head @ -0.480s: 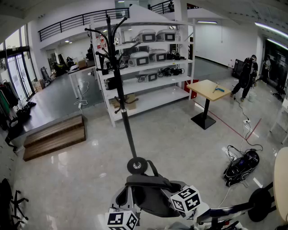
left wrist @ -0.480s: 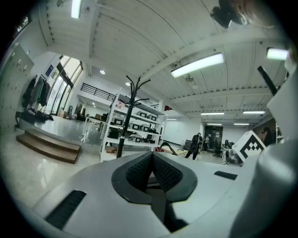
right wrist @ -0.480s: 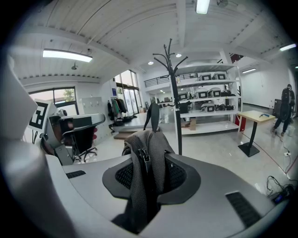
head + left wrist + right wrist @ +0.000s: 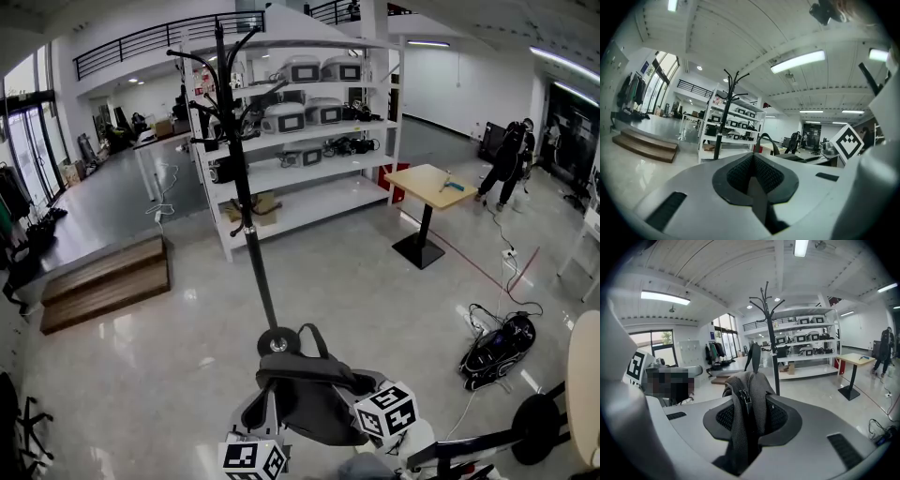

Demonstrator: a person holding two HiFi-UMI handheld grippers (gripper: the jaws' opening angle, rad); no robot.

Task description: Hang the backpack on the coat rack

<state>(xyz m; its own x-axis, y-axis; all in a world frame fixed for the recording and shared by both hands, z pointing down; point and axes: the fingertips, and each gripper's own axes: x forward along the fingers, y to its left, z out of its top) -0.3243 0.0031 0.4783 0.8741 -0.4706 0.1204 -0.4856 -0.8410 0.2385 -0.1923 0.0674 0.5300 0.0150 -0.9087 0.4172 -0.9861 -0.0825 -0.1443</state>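
Reflecting light, pale floor (image 4: 394, 300), coat rack (image 4: 247, 216) before white shelving (image 4: 323, 171), left tongs (image 4: 751, 164) and right tongs (image 4: 751, 397) clamping backpack (image 4: 309, 403)

Your left gripper (image 4: 752, 180) shows only a thin dark sliver pinched between its jaws, too little to tell which part of the backpack (image 4: 309, 398) it is. In the head view the bottom edge cuts off it and the right gripper (image 4: 747, 427) — their marker cubes hide the backpack's lower corners. The grey units (image 4: 284, 119) on the shelving (image 4: 309, 202) are too small to identify.
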